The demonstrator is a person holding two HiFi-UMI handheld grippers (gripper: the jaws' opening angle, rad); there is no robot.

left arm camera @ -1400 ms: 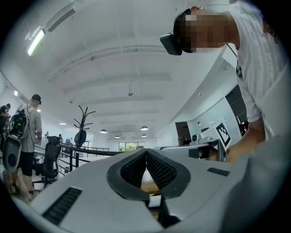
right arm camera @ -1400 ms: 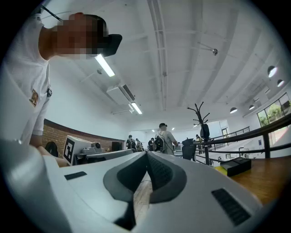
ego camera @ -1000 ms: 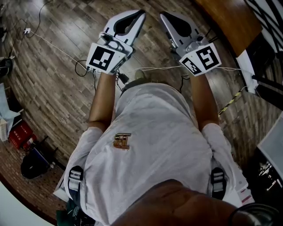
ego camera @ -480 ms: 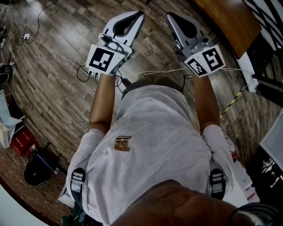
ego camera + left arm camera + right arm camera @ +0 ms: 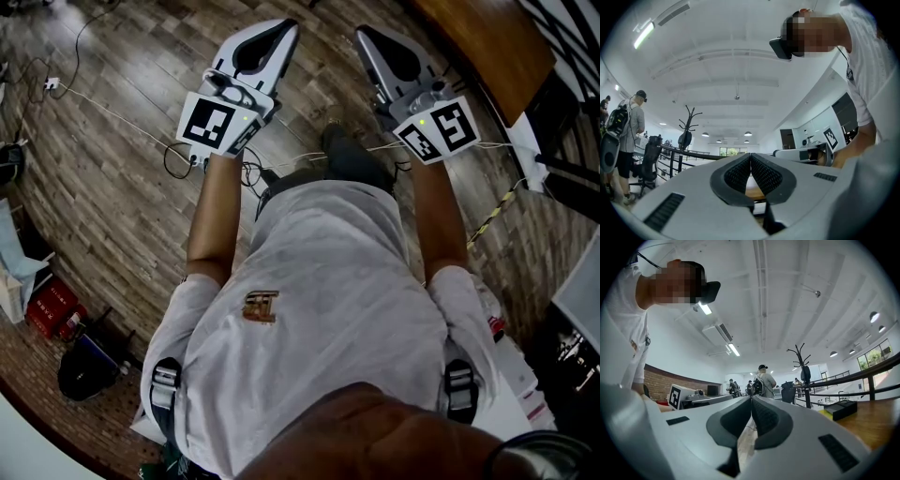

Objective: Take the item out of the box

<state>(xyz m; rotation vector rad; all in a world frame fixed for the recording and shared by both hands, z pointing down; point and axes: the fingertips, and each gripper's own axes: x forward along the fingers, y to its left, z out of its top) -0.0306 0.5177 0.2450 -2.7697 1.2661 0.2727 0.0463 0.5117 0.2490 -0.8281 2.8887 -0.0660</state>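
Observation:
No box or item shows in the head view. My left gripper (image 5: pixel 284 28) and right gripper (image 5: pixel 362 34) are held side by side in front of the person's body, above the wooden floor (image 5: pixel 122 187). Both are shut with nothing between the jaws. The left gripper view looks up at the ceiling over the shut left gripper (image 5: pixel 751 157). In the right gripper view, the right gripper (image 5: pixel 751 400) is shut too, and a black flat case (image 5: pixel 840 409) lies on a wooden table (image 5: pixel 879 420) to the right.
A brown wooden table (image 5: pixel 497 47) stands at the upper right. White cables (image 5: pixel 112 111) run over the floor. A red box (image 5: pixel 42 309) and a black bag (image 5: pixel 84 367) lie at the left. People (image 5: pixel 764 380), a coat stand (image 5: pixel 687 125) and a railing (image 5: pixel 679 151) stand farther off.
The person's dark shoe has come forward between the grippers. Both grippers have shifted slightly, the left one to the left. Their jaws have stayed shut.

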